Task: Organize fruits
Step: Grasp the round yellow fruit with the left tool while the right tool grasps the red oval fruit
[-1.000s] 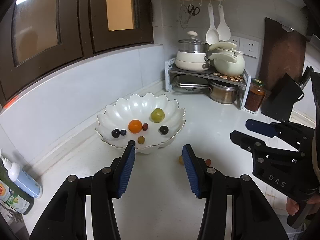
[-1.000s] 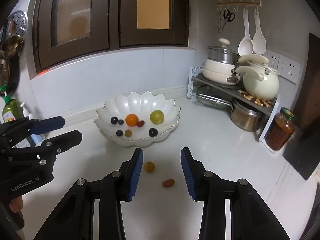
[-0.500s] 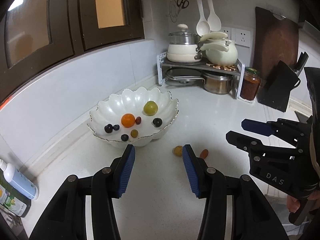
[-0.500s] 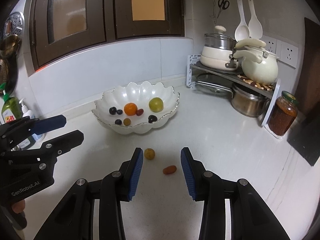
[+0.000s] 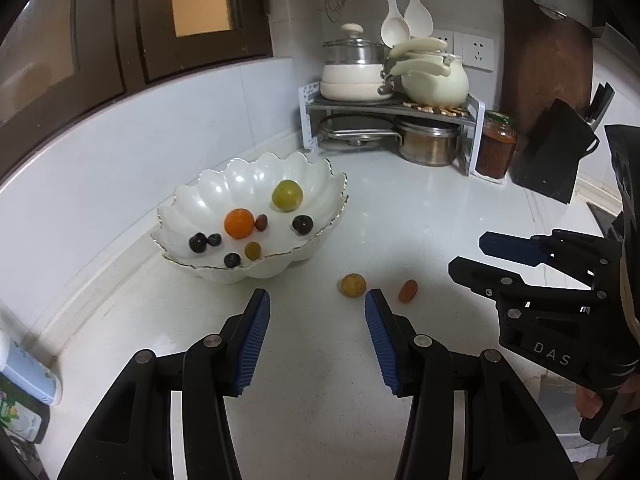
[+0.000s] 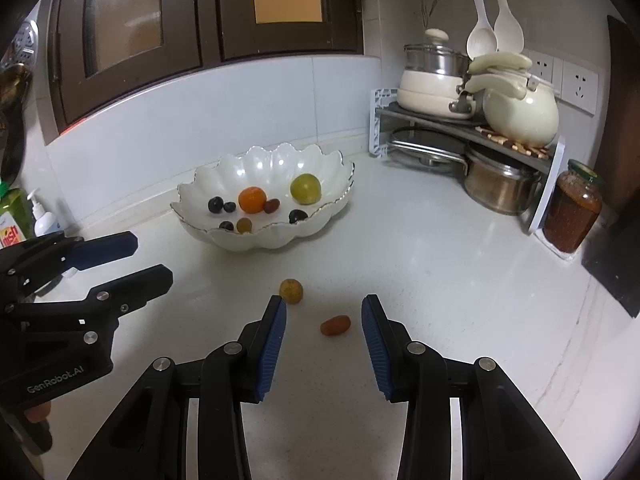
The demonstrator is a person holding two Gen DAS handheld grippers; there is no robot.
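A white scalloped bowl [image 5: 192,196] [image 6: 276,236] on the counter holds an orange [image 5: 239,223] [image 6: 252,200], a green-yellow fruit [image 5: 287,195] [image 6: 305,188] and several small dark fruits. Two fruits lie loose on the counter in front of the bowl: a small yellow one [image 5: 353,285] [image 6: 291,290] and a small red oval one [image 5: 408,291] [image 6: 335,325]. My left gripper [image 5: 318,304] is open and empty, with the yellow fruit just beyond its right fingertip. My right gripper [image 6: 324,308] is open, and the red fruit lies on the counter between its fingertips, untouched.
A corner rack [image 6: 472,136] with pots, a kettle and a red jar [image 6: 572,208] stands at the back right. A knife block [image 5: 556,152] and cutting board lean at the right. Soap bottles [image 6: 24,220] stand at the left edge.
Both grippers have sunk toward the counter and the loose fruits. The yellow and red fruits now show closer to the fingertips; the red one sits between the right fingers.
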